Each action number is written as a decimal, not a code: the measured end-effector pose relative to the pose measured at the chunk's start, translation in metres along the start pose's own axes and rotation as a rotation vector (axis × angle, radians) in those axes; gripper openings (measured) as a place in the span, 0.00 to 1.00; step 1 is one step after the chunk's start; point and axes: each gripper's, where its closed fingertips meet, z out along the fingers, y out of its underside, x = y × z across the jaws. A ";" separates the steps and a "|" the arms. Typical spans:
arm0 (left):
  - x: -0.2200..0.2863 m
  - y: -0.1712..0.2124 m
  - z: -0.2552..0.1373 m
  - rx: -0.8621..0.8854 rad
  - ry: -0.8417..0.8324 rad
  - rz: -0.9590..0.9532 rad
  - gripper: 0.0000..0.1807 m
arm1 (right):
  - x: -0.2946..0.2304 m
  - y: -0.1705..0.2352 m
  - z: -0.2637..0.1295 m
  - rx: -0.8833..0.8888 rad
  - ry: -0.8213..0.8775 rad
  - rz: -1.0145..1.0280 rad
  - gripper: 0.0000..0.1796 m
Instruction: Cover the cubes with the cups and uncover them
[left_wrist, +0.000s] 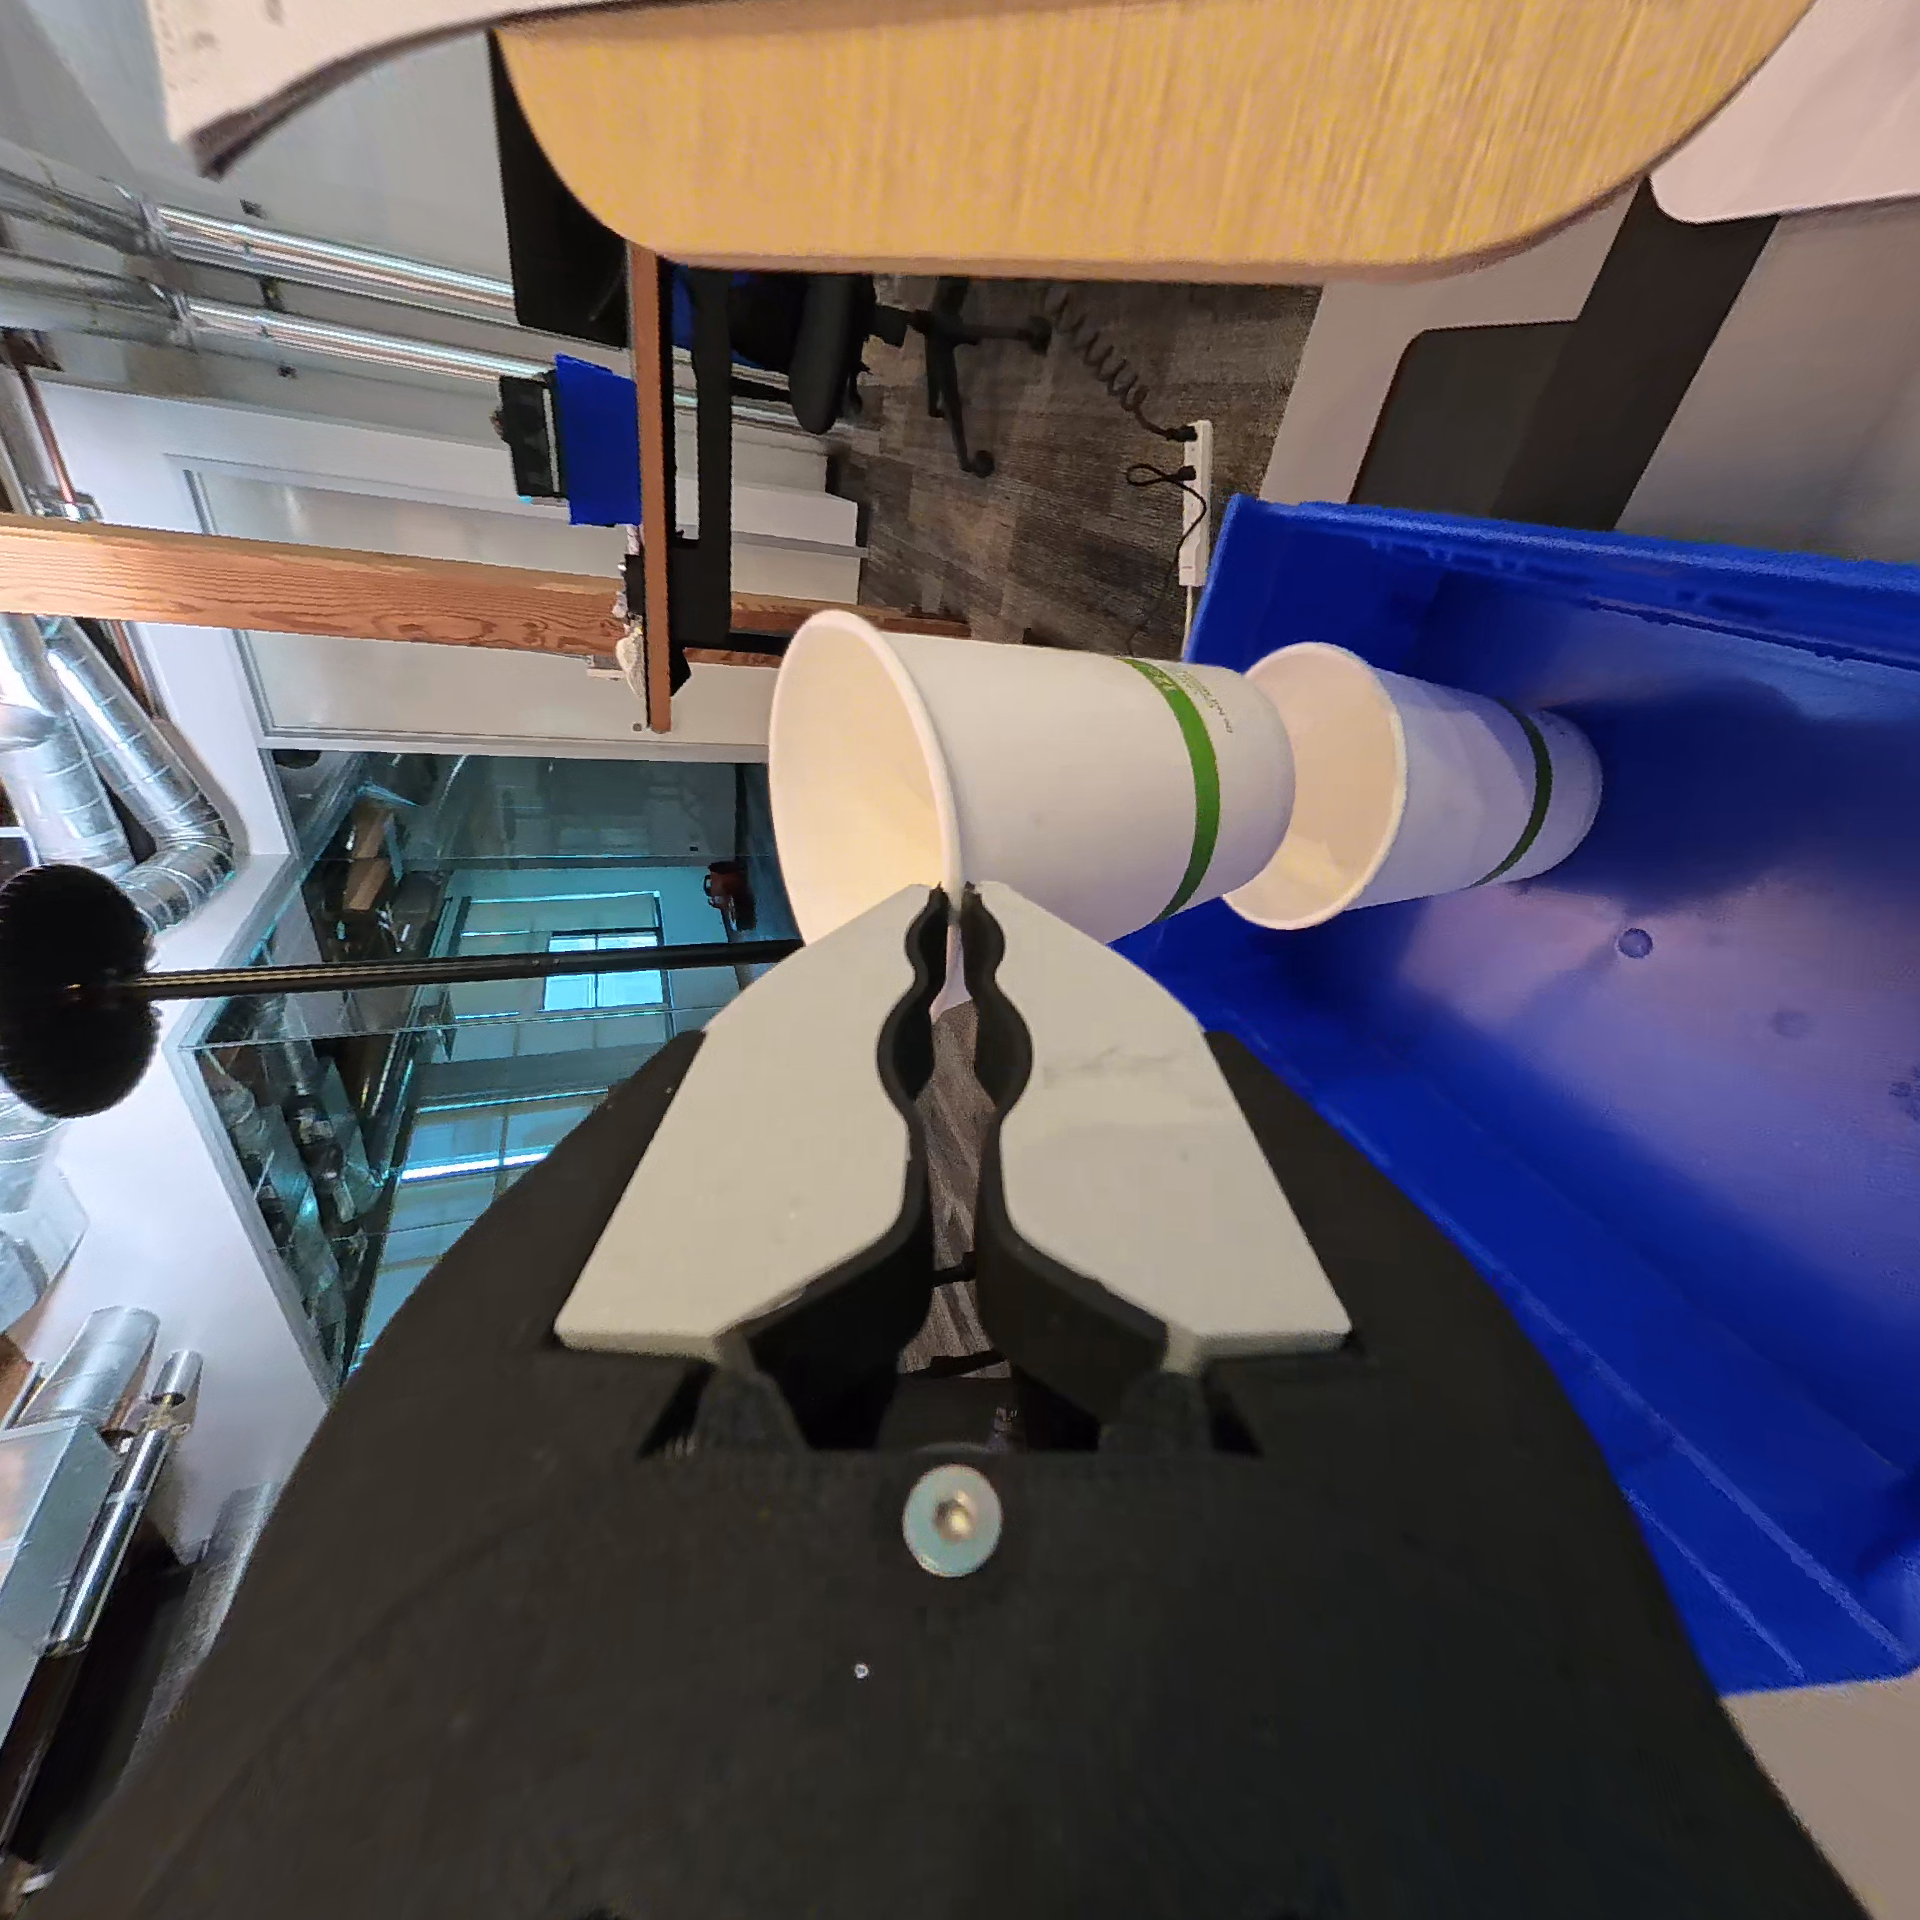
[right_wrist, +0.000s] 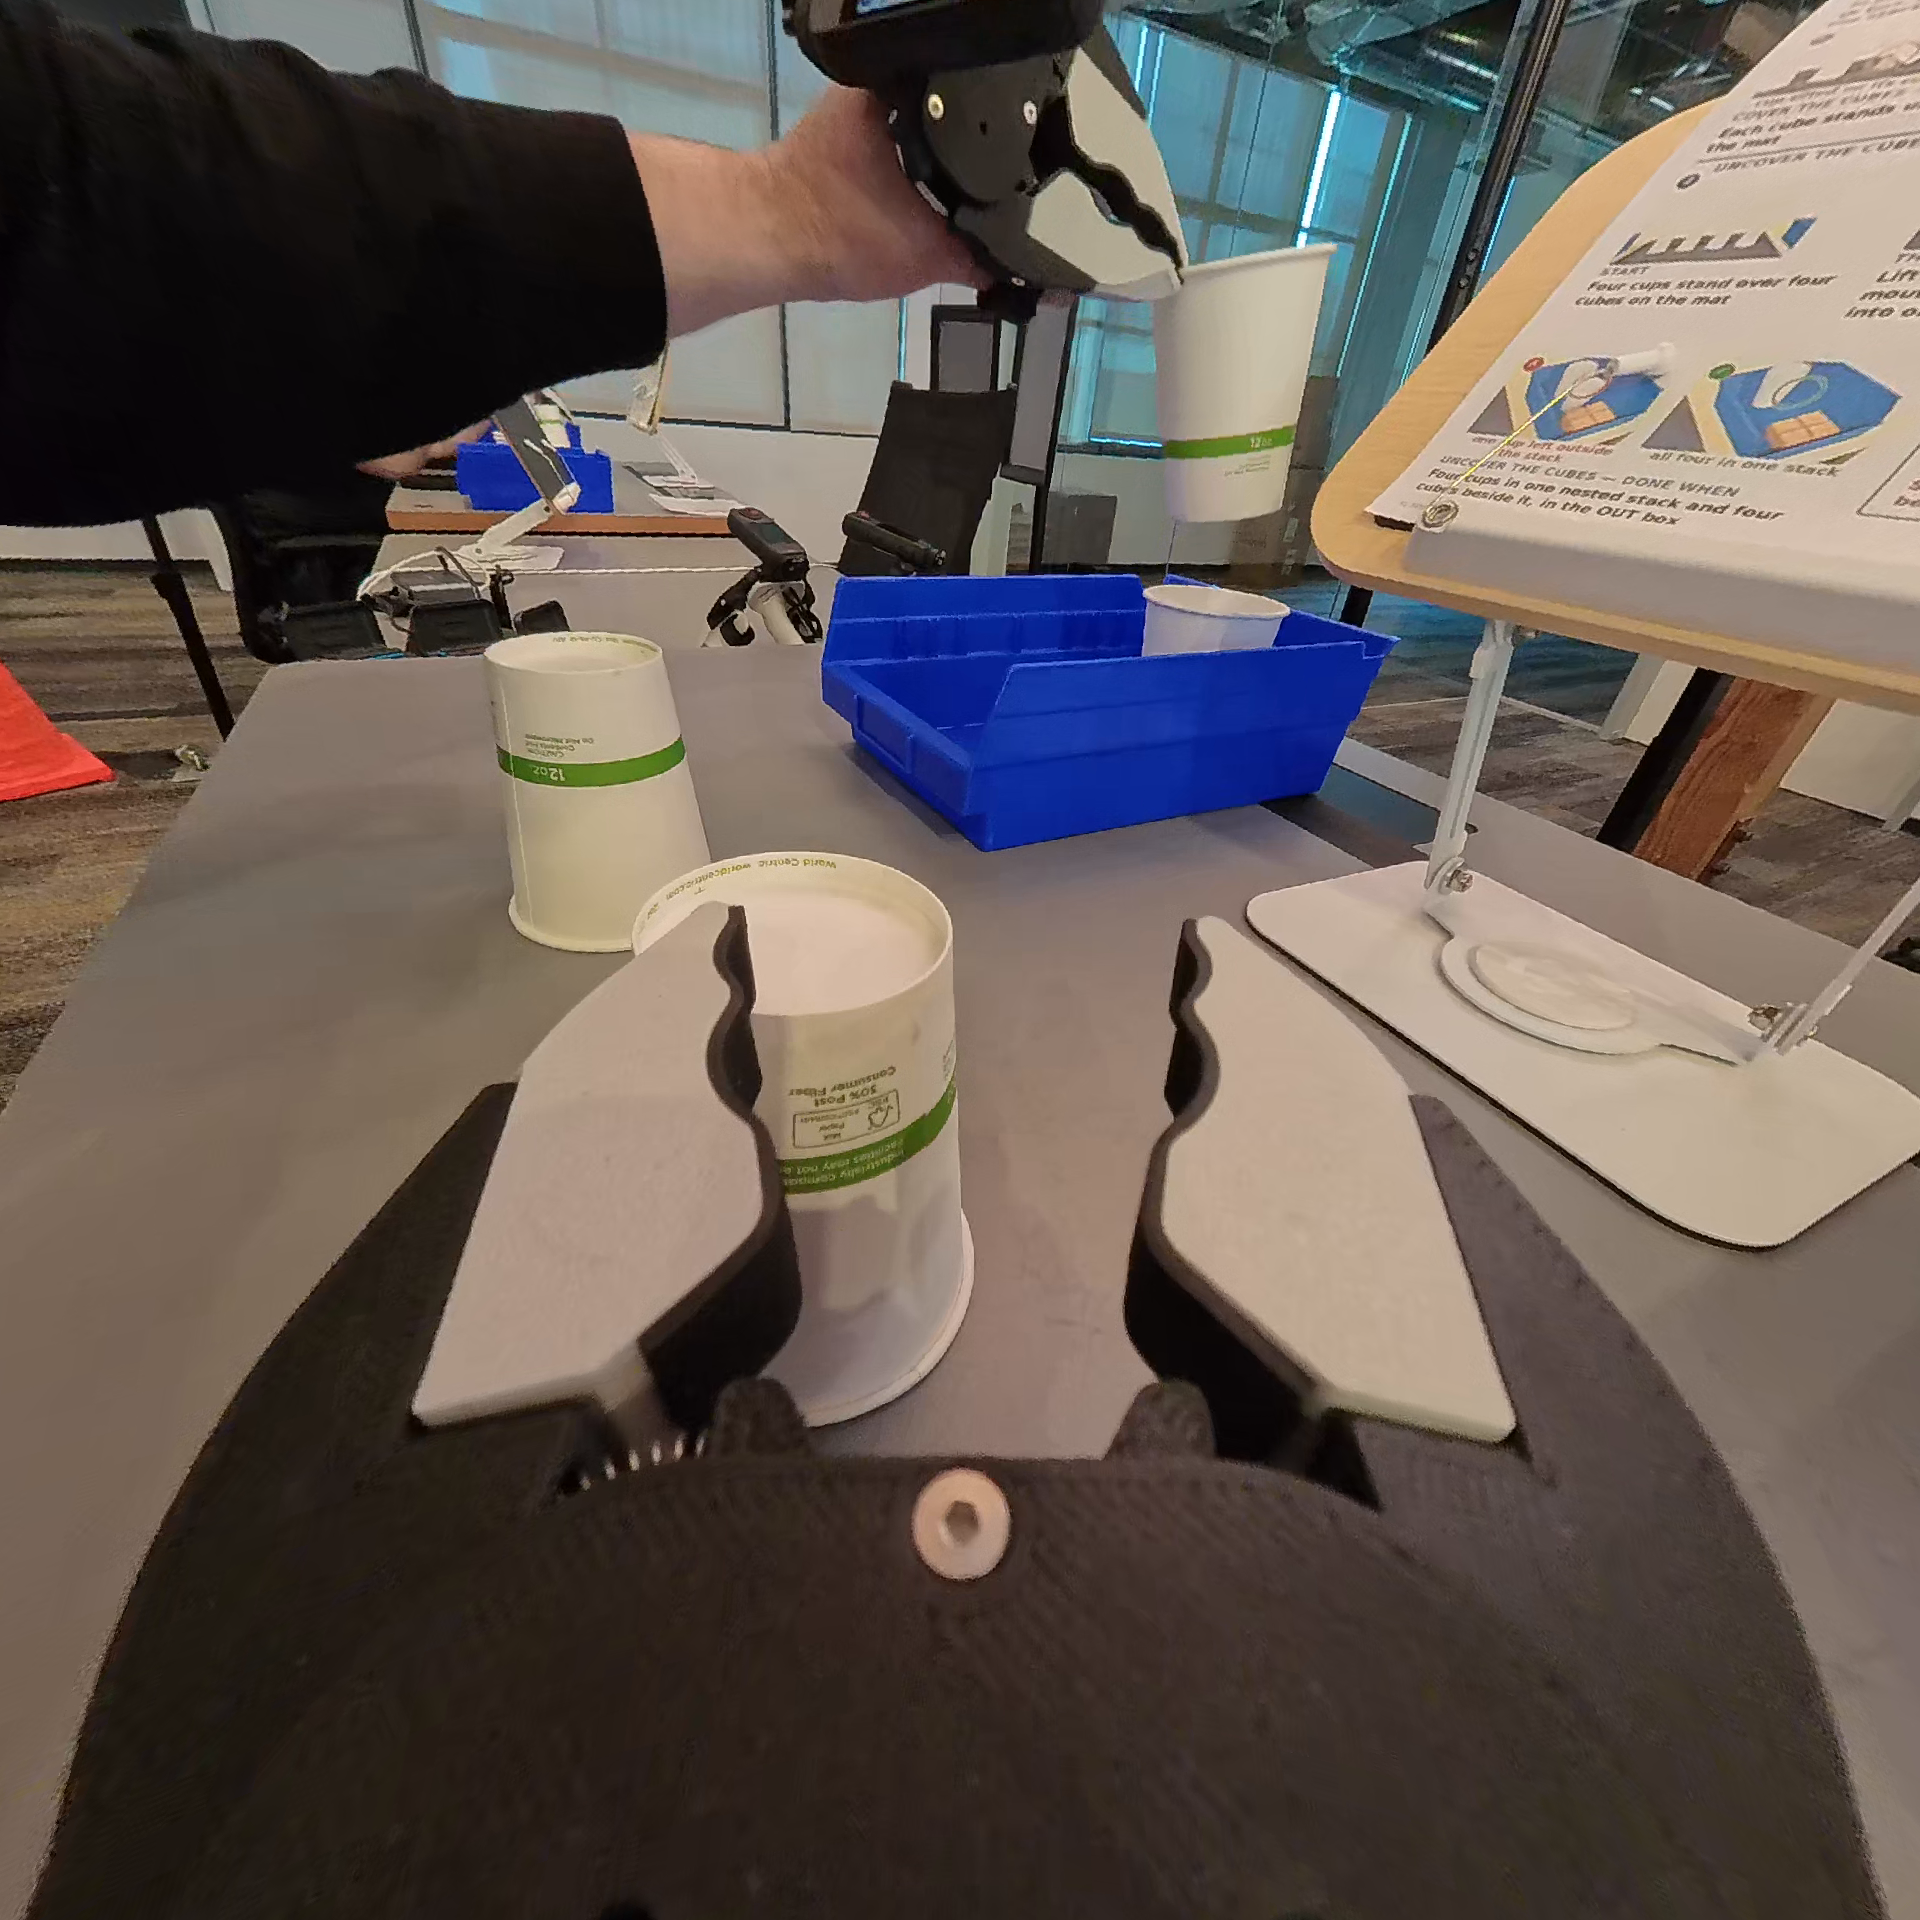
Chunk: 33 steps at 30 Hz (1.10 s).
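My left gripper (left_wrist: 954, 896) is shut on the rim of a white paper cup (left_wrist: 1039, 774) with a green band. It holds the cup mouth-up above a second white cup (left_wrist: 1455, 790) that stands in the blue bin (left_wrist: 1662, 1039). The right wrist view shows the held cup (right_wrist: 1236, 384) hanging above the bin (right_wrist: 1081, 727) and the cup inside it (right_wrist: 1210, 618). My right gripper (right_wrist: 961, 930) is open, its left finger against an upside-down cup (right_wrist: 862, 1122) on the grey table (right_wrist: 312, 987). Another upside-down cup (right_wrist: 592, 790) stands behind. No cubes show.
A white stand base (right_wrist: 1621, 1049) with a tilted wooden board and instruction sheet (right_wrist: 1683, 343) sits at the right of the table. A person's sleeved arm (right_wrist: 312, 229) reaches across the top. Chairs and another table stand behind.
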 end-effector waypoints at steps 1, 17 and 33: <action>-0.004 -0.002 -0.005 0.005 -0.009 -0.004 0.01 | 0.000 -0.001 0.000 0.002 0.001 -0.003 0.43; -0.031 -0.028 -0.089 0.109 -0.087 -0.130 0.01 | -0.007 -0.010 -0.004 0.027 0.014 -0.057 0.44; 0.015 -0.099 -0.169 0.259 -0.037 -0.180 0.01 | -0.017 -0.031 -0.006 0.083 0.016 -0.101 0.47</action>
